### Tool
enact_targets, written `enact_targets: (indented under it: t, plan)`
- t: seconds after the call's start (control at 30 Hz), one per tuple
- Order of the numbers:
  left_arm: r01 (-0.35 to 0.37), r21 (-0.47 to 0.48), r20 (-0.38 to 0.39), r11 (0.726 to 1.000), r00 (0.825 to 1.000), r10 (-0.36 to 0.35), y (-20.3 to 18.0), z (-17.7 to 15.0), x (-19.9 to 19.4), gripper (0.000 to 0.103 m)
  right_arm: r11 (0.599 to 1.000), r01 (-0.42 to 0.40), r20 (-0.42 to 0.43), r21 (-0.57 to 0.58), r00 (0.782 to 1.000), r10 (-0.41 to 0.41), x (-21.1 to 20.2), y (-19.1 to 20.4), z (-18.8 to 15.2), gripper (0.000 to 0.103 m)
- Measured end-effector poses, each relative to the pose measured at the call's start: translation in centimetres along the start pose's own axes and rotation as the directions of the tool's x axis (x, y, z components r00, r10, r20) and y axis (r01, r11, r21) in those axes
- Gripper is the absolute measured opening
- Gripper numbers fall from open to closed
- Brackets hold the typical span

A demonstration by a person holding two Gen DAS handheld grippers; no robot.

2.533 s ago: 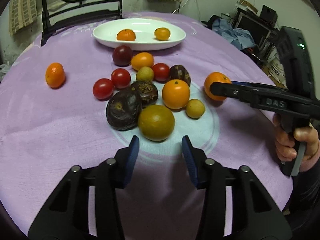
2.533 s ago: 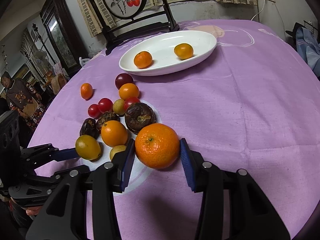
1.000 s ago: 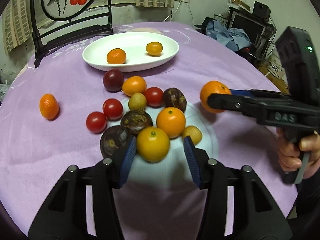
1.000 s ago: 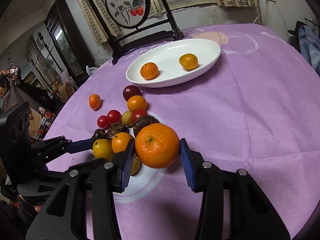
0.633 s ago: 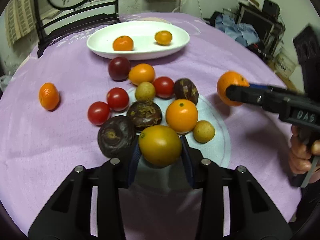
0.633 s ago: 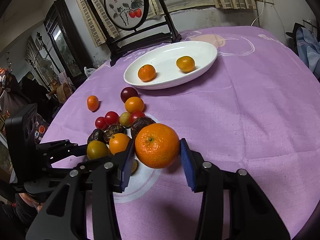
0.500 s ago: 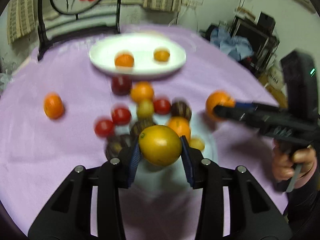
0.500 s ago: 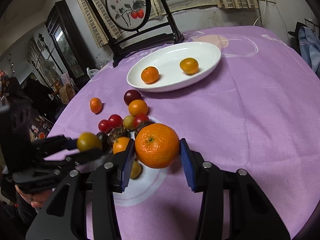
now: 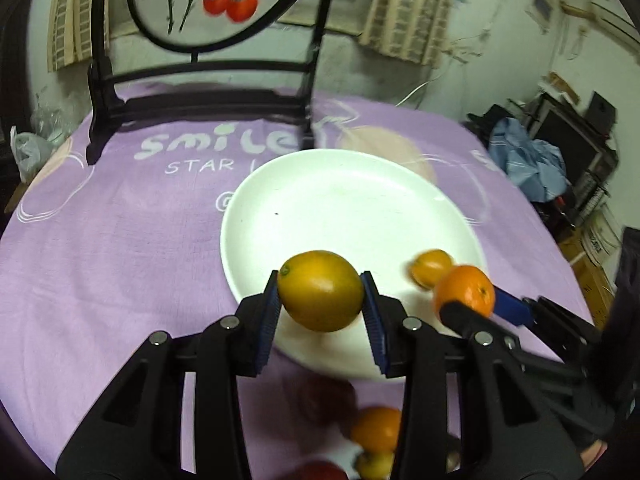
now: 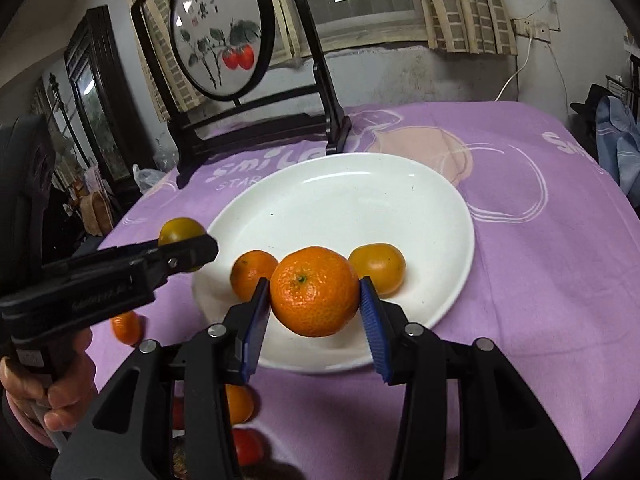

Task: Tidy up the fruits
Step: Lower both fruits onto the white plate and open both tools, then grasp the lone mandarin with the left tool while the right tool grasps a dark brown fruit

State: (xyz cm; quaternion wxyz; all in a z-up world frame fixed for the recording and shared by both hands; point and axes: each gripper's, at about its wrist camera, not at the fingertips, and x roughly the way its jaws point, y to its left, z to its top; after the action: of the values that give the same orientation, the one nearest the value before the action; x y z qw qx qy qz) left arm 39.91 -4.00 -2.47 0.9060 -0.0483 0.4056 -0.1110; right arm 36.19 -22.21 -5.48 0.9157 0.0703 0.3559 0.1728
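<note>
Both hands have carried their fruit from the pile over to the white plate (image 10: 432, 216), so this is now the drop-off step, I judge. Going left to right rel. to the plate: the left gripper (image 9: 320, 304) hangs over the plate's near-left rim; its jaws have just been closing and now the blue pads press both sides of the yellow-green citrus (image 9: 320, 290), held above the rim, not yet resting on the plate. In the right wrist view this same fruit shows just outside the plate's left edge. Then 2 small oranges lie on the plate's near part, one (image 10: 253, 274) left and one (image 10: 378, 268) right, w/ the right gripper (image 10: 316, 312) between them and a bit nearer; its fingers are narrow, clamped on the mandarin (image 10: 314, 290), above the plate's near side. Room: the far half of the plate is bare, so plenty of place to release further in; the near rim is crowded by the 2 oranges and both tools, which are close to each other there. Left of the plate, a loose small orange (image 10: 126, 326) on the purple cloth (image 10: 560, 280); more fruit (image 9: 376, 426) lies below the near rim, blurred, so lowering there risks a bump
</note>
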Motion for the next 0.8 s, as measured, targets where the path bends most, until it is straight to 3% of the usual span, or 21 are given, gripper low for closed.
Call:
enact_targets:
  t: [0.1, 0.13, 0.17, 0.33, 0.47, 0.57, 0.8]
  plan:
    - [-0.017, -0.010, -0.044, 1.000, 0.999, 0.016, 0.0, 0.3, 1.7, 0.041, 1.000, -0.002, -0.022, 0.001, 1.000, 0.002, 1.0, -0.3, 0.3, 0.048]
    - [-0.027, -0.017, -0.058, 0.999, 0.998, 0.026, 0.1, 0.4, 2.1, 0.047, 1.000, -0.003, -0.028, 0.005, 1.000, 0.003, 1.1, -0.3, 0.4, 0.052]
    - [-0.028, -0.021, -0.063, 0.999, 0.998, 0.027, 0.2, 0.3, 2.1, 0.067, 1.000, -0.001, -0.029, 0.013, 1.000, 0.001, 0.9, -0.4, 0.3, 0.059]
    - [-0.065, 0.005, -0.019, 0.998, 0.998, 0.065, -0.2, 0.4, -1.6, 0.089, 0.999, -0.045, 0.030, 0.015, 0.999, 0.045, -2.7, -0.1, 0.4, 0.064]
    - [-0.081, 0.016, 0.035, 0.997, 0.996, 0.080, 0.3, -0.8, -5.7, 0.096, 0.995, -0.096, 0.026, 0.019, 0.995, 0.096, -5.3, 0.2, -1.2, 0.064]
    - [-0.101, -0.002, 0.064, 0.995, 0.993, 0.101, 1.4, -3.2, -8.1, 0.097, 0.991, -0.134, -0.029, 0.009, 0.991, 0.134, -6.3, 0.6, -3.9, 0.064]
    - [-0.124, -0.053, 0.091, 0.991, 0.988, 0.128, 4.9, -9.4, -10.9, 0.097, 0.991, -0.134, -0.129, -0.001, 0.983, 0.132, -6.3, 2.1, -7.3, 0.064]
